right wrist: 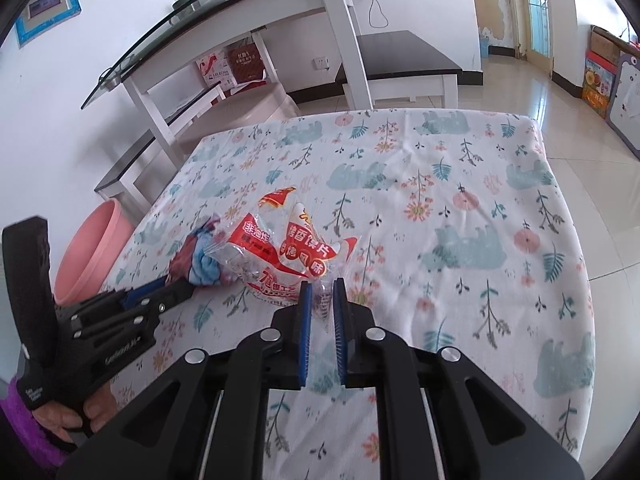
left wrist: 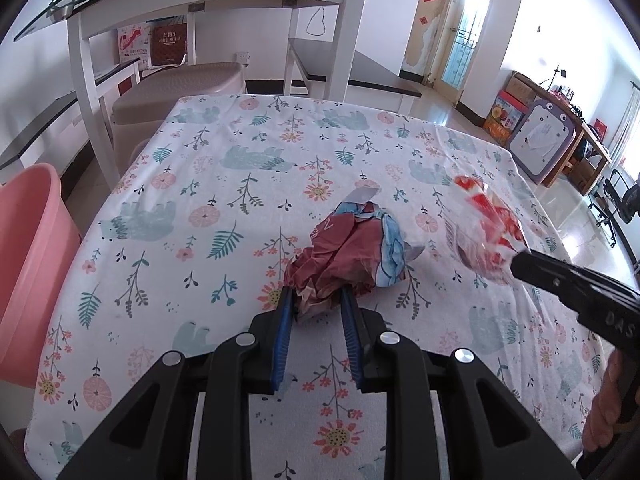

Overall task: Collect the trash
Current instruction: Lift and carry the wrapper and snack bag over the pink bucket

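Note:
My left gripper (left wrist: 316,294) is shut on a crumpled maroon and blue wrapper (left wrist: 348,256) and holds it just over the flowered tablecloth (left wrist: 224,184). The wrapper also shows in the right wrist view (right wrist: 200,258), with the left gripper (right wrist: 176,282) on it. My right gripper (right wrist: 320,286) is shut on a clear plastic snack bag with red print (right wrist: 292,248), lifted a little above the cloth. In the left wrist view that bag (left wrist: 486,228) hangs blurred at the right gripper's tip (left wrist: 516,264).
A pink plastic bucket (left wrist: 28,264) stands on the floor off the table's left edge; it also shows in the right wrist view (right wrist: 94,254). Behind the table are a white glass-topped desk (left wrist: 208,4) and a beige stool (left wrist: 176,92). Tiled floor lies to the right.

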The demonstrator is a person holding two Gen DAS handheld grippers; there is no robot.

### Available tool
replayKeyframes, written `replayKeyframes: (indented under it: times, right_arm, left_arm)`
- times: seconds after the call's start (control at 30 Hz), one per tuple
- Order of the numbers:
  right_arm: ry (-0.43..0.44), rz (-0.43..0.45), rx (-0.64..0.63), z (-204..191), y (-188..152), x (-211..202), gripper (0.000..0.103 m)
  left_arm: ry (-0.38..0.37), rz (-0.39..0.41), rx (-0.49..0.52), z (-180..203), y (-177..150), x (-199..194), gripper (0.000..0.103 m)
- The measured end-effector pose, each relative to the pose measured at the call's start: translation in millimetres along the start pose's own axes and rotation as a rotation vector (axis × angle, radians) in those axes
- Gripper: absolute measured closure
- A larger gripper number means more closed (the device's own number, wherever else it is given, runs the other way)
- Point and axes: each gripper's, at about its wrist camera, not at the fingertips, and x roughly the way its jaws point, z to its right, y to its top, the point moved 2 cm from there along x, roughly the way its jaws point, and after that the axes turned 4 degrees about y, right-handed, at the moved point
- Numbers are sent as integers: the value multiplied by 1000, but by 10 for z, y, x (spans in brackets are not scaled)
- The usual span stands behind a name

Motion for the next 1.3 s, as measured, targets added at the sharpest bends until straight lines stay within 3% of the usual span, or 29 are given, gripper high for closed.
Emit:
replayKeyframes:
  times: [0.67, 0.93, 1.3]
  right_arm:
    - [-46, 35, 4, -102, -132, -256, 92]
    - [-54, 53, -29, -261, -63, -275, 92]
    - [-46, 66, -57, -538, 28, -199, 92]
  left_arm:
    - [-1, 11, -6, -3, -16, -26, 80]
    - [48, 95, -37, -119, -7, -228, 80]
    - [51, 205, -82, -398, 168, -754, 80]
